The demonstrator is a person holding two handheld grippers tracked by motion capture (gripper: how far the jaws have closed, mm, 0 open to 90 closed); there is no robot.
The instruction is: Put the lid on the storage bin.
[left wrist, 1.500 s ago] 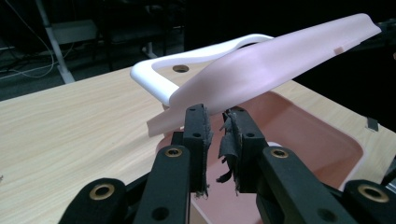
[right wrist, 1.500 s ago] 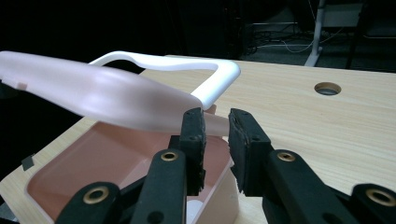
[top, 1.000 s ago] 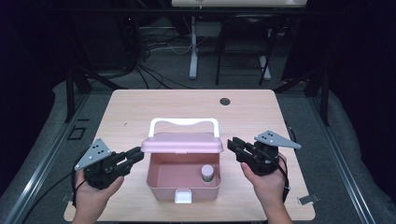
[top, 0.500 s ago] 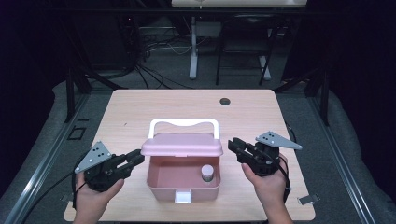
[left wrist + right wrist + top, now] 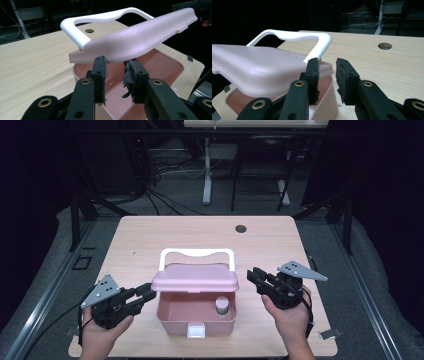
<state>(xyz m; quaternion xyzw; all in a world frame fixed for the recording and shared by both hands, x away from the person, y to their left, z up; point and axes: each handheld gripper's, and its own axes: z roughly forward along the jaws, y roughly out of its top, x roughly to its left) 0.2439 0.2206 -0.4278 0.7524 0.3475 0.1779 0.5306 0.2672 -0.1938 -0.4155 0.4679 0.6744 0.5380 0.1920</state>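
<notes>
My left gripper (image 5: 145, 295) sits at the left end of the pink box (image 5: 196, 316) in the middle of the counter (image 5: 150, 240), and its jaws have just been opening, so they now stand released with the raised lid (image 5: 195, 279) above their tips and nothing pinched between them. My right gripper (image 5: 255, 277) waits at the right end, jaws parted and empty beside the lid's corner. With my left grip off, the lid stays half open on its own, white handle (image 5: 196, 254) up behind it and the small jar (image 5: 222, 306) inside, so I judge the box is ready for me to reach in or swing the lid further.
</notes>
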